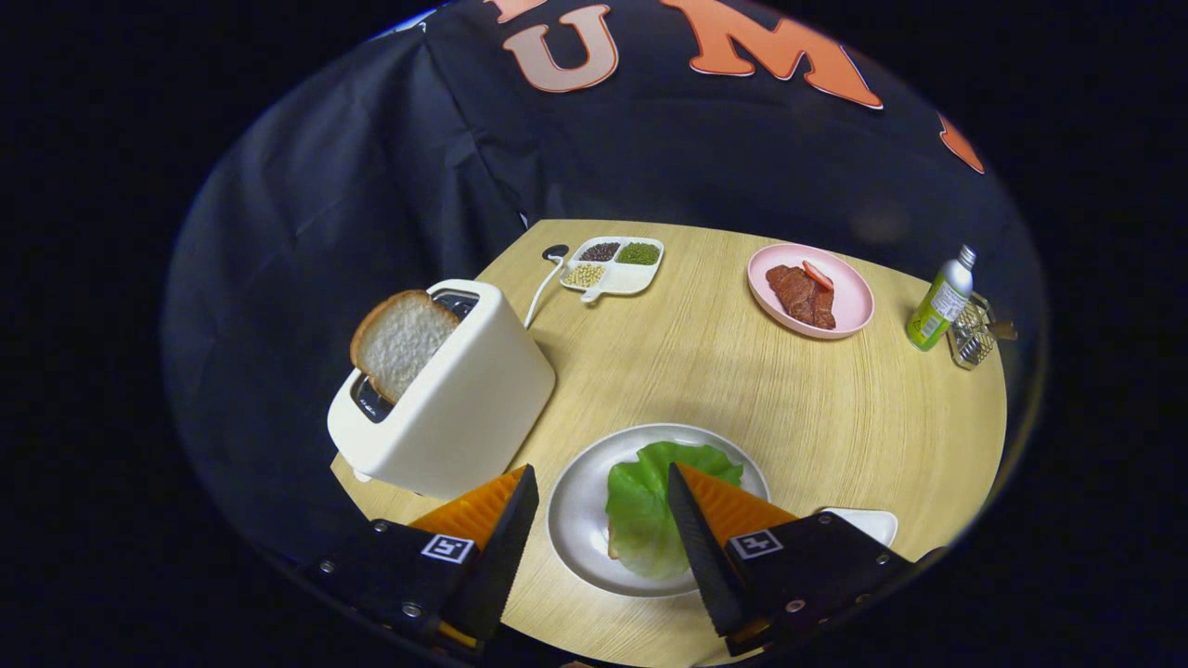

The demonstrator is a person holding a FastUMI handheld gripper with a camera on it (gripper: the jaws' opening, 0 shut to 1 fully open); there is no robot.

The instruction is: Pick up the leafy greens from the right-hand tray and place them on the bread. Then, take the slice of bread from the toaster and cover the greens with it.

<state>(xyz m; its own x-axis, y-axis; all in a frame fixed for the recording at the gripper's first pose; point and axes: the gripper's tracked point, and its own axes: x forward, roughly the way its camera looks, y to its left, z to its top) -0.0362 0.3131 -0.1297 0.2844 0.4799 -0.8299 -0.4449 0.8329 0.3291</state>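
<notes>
A green lettuce leaf (650,506) lies on a bread slice whose edge (613,545) peeks out beneath it, on a white round plate (580,506). My gripper (601,475) hovers above the plate with its fingers spread wide, the leaf showing between them, nothing held. To the left stands a white toaster (455,399) with a slice of bread (399,341) sticking up out of its slot, beyond my left finger (506,533). A white tray (868,521) shows partly behind my right finger (696,533).
On the round wooden table (742,390), a pink plate (810,289) with meat and a red slice sits at the back. A white divided dish (614,264) of beans, a green bottle (939,304) and a metal wire basket (973,336) stand further off. The toaster's cord (540,292) runs back.
</notes>
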